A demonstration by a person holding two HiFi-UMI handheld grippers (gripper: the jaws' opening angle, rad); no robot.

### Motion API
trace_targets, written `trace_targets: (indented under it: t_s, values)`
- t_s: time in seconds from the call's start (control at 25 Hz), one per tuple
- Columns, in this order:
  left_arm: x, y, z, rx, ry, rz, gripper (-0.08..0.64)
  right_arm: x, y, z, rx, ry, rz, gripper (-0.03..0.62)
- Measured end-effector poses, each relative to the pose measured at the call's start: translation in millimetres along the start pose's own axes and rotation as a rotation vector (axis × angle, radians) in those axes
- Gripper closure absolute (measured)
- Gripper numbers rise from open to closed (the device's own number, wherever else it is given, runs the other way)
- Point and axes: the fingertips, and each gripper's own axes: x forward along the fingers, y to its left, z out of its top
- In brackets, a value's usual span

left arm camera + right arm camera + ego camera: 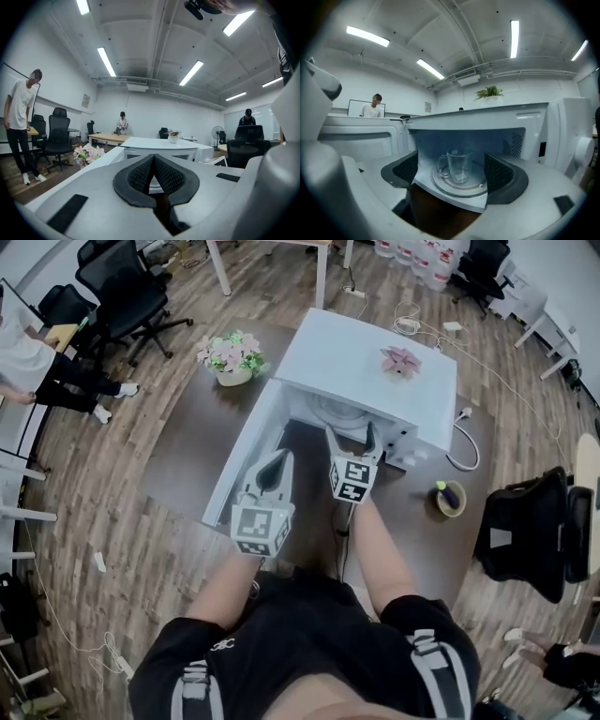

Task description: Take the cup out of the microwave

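A clear glass cup (458, 165) with a handle on its left stands upright on the glass turntable (457, 186) inside the white microwave (366, 362). The microwave's door (246, 451) hangs open to the left. My right gripper (452, 171) is open just outside the cavity mouth, and the cup shows between its pads but farther in, untouched. In the head view the right gripper (352, 432) sits at the opening. My left gripper (278, 460) hovers beside the door, shut with nothing between its pads (164, 176). The head view does not show the cup.
A pot of pink flowers (232, 357) stands on the brown table (183, 451) left of the microwave. A small pink plant (401, 360) sits on the microwave's top. A roll (451, 498) lies at the table's right, with a cable nearby. Office chairs and people are around.
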Motion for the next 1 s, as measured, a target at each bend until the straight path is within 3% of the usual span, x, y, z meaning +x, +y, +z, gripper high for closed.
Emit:
trace_targets:
  t_s: [0.28, 0.48, 1.0]
  values:
    - [14.5, 8.1, -19.2, -0.01, 0.05, 0.06, 0.558, 53.1, -28.9, -40.2, -0.026, 0.083, -0.016, 0.164]
    - [16.9, 15.2, -32.7, -0.008, 0.081, 0.09, 0.558, 81.7, -33.0, -56.7, -0.048, 0.123, 0.016, 0.164]
    - [6.9, 29.4, -63.6, -0.011, 0.151, 0.154, 0.558, 111.9, -26.1, -72.8, -0.15, 0.105, 0.062, 0.169]
